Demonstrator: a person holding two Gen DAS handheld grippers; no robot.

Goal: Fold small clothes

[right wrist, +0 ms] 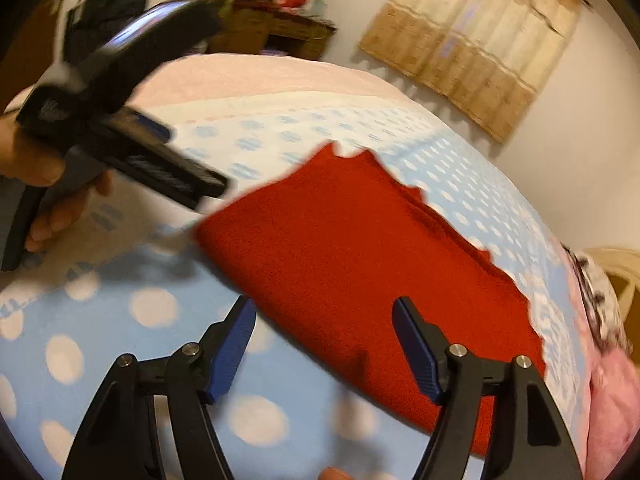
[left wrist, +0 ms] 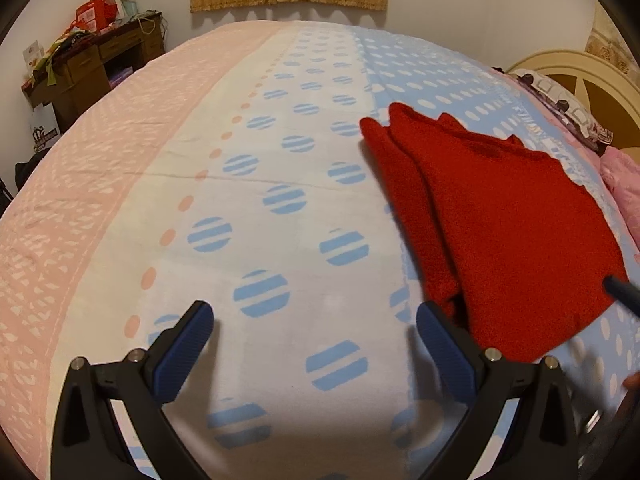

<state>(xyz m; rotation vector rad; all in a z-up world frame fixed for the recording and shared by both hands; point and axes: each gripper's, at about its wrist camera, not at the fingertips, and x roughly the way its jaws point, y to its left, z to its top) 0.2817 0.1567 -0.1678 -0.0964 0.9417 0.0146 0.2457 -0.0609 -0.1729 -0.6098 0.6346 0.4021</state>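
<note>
Red folded garment (left wrist: 500, 220) lies flat on the dotted bedspread (left wrist: 256, 208), toward its headboard side. Left gripper (left wrist: 314, 344) and right gripper (right wrist: 324, 344) hover with jaws wide, holding nothing.

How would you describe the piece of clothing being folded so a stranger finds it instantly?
Start at the big bed with its pink, white and blue dotted cover. On the blue-dotted strip nearer the headboard lies the red garment, folded flat. It is the only solid red fabric there.
</note>
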